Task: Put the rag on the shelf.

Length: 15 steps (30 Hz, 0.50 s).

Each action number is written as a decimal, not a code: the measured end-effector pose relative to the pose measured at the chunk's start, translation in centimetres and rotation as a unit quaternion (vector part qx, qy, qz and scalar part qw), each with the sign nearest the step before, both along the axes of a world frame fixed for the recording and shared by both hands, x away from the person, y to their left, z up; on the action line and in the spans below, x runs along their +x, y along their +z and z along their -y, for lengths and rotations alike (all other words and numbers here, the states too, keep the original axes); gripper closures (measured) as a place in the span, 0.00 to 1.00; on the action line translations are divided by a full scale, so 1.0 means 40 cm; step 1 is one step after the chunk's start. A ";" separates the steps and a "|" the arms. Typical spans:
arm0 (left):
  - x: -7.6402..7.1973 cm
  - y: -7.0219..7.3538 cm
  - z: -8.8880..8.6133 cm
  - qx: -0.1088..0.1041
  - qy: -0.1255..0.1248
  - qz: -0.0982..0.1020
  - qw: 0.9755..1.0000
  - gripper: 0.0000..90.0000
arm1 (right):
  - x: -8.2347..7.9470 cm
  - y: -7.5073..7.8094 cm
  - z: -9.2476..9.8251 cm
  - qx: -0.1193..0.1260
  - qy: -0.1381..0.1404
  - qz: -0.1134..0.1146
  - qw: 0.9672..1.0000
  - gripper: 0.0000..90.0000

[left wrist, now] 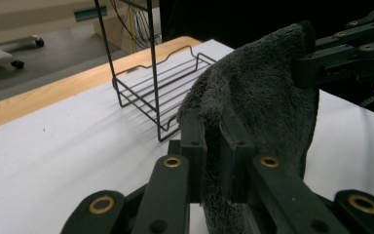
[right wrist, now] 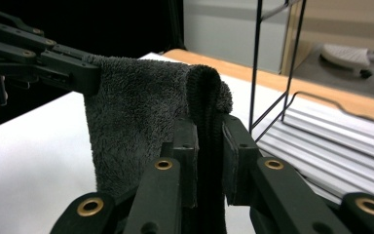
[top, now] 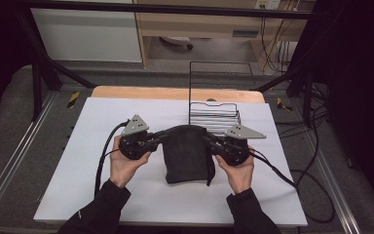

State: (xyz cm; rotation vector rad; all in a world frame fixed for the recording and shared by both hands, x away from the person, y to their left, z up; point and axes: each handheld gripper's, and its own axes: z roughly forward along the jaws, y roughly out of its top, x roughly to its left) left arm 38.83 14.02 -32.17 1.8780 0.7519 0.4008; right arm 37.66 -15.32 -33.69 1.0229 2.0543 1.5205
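Hanging between both grippers, the dark towel [top: 187,153] is held over the white desk [top: 78,161], just in front of the wire rack [top: 213,117]. One top corner is clamped by the left gripper [top: 161,136], the other by the right gripper [top: 208,140]. The lower edge looks close to the desk; contact can't be told.

We see a dark grey terry towel [top: 185,153], thick and fuzzy, folded into a narrow panel and hanging upright. Its two top corners (at roughly ten and two o'clock on the cloth) are lifted, so the upper edge is rounded and bunched. The lower edge reaches the white table [top: 78,185], though contact is unclear. A wire rack [top: 214,114] stands at one o'clock from it, just behind.
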 end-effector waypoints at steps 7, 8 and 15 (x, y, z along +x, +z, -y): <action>0.008 0.028 0.021 -0.019 0.001 0.015 1.000 0.91 | -0.013 0.036 0.022 0.004 -0.014 0.024 1.000 0.88; 0.008 0.033 0.027 -0.021 0.001 0.018 1.000 0.91 | -0.014 0.041 0.025 0.003 -0.016 0.028 0.999 0.88; 0.019 0.065 0.057 -0.040 -0.001 0.035 0.999 0.91 | -0.022 0.078 0.051 0.008 -0.034 0.051 0.998 0.88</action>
